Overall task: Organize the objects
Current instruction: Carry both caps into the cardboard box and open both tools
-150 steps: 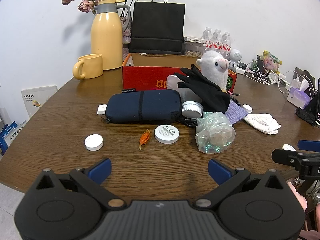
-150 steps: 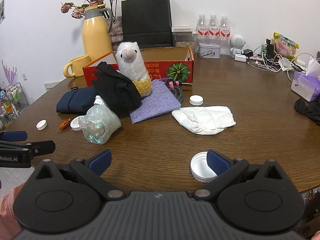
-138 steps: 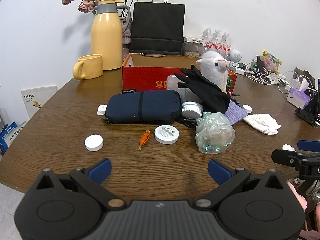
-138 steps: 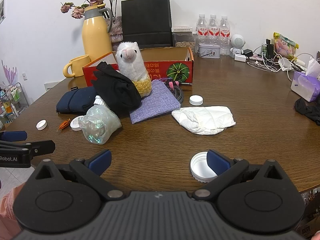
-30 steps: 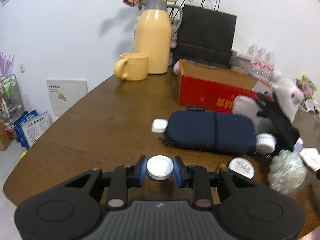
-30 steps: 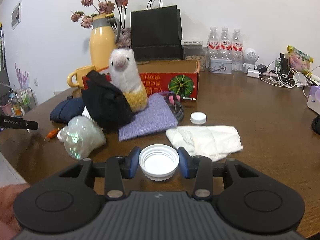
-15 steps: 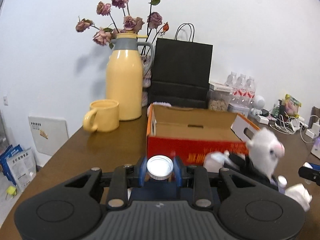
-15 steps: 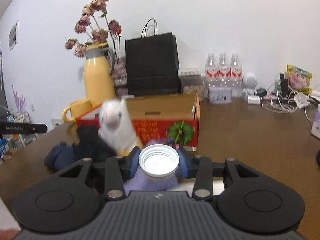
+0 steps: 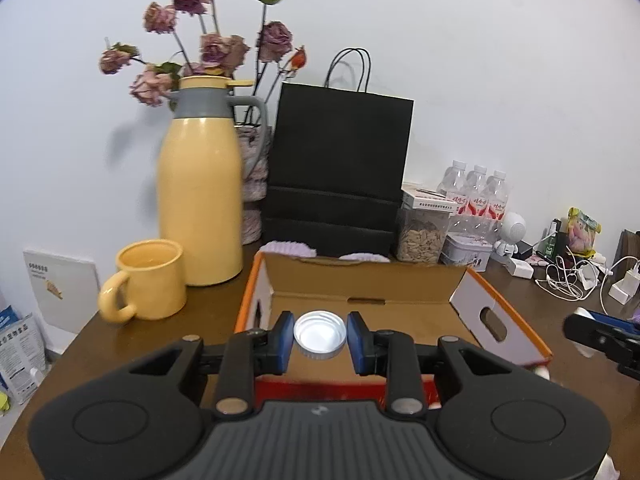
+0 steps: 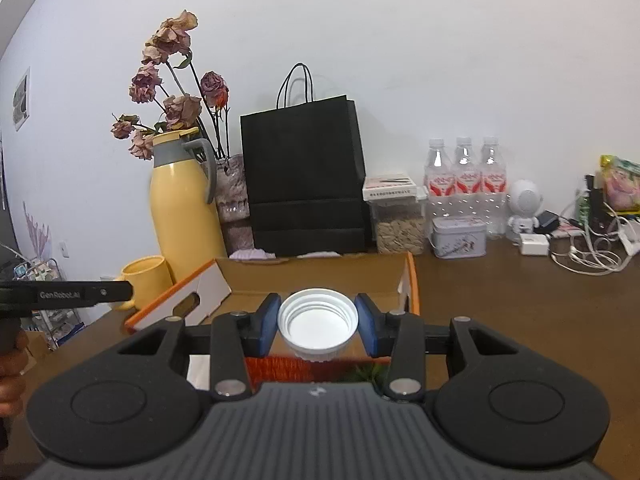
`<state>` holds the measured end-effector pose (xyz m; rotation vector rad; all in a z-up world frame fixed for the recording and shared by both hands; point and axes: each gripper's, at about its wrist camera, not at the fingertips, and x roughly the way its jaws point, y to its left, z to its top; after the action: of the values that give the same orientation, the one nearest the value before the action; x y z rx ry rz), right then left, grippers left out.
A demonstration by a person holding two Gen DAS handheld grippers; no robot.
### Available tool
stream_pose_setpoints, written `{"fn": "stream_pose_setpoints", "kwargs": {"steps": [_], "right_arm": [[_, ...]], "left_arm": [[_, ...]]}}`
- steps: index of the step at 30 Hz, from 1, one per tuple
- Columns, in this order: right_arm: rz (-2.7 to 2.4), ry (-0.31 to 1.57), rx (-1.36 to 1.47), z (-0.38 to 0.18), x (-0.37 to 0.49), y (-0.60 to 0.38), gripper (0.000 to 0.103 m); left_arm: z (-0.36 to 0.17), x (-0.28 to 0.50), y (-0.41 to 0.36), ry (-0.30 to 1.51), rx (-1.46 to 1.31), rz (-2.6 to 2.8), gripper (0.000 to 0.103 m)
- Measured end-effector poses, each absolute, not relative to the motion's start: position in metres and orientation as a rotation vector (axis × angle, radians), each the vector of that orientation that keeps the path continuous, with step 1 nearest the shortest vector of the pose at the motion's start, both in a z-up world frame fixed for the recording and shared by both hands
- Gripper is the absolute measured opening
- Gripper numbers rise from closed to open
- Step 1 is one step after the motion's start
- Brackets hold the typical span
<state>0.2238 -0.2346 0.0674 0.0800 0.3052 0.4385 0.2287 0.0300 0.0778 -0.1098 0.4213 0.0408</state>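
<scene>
My left gripper (image 9: 319, 336) is shut on a small white cap (image 9: 319, 334), hollow side up, held above the open cardboard box (image 9: 368, 288) with red and orange sides. My right gripper (image 10: 317, 322) is shut on a larger white lid (image 10: 317, 322), also hollow side up, over the near edge of the same box (image 10: 312, 276). The box floor that shows is bare brown cardboard. The right gripper's tip (image 9: 600, 336) shows at the right edge of the left wrist view. In the right wrist view the left gripper (image 10: 76, 292) reaches in from the left.
Behind the box stand a yellow jug (image 9: 200, 200) with dried roses, a yellow mug (image 9: 150, 280), a black paper bag (image 9: 340, 168), a seed jar (image 9: 422, 236), a tin (image 10: 458, 236), three water bottles (image 10: 464, 176). Cables and chargers (image 10: 588, 248) lie on the brown table's right side.
Both grippers rose and moved forward with their caps, from over the cluttered table to above the open box. The plush toy, pouch and glove dropped out of view.
</scene>
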Motion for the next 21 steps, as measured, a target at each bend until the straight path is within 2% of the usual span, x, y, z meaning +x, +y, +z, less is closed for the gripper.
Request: {"fn": "stream_pose_setpoints", "kwargs": {"steps": [11, 21], "right_arm": [[0.451, 0.373, 0.061, 0.064, 0.307, -0.202, 0.041], [0.444, 0.451, 0.032, 0.037, 0.329, -0.192, 0.041]], "left_arm": [[0.076, 0.304, 0.013, 0.456, -0.057, 0.04, 0.027], [0.05, 0.333, 0.016, 0.518, -0.065, 0.047, 0.027]]}}
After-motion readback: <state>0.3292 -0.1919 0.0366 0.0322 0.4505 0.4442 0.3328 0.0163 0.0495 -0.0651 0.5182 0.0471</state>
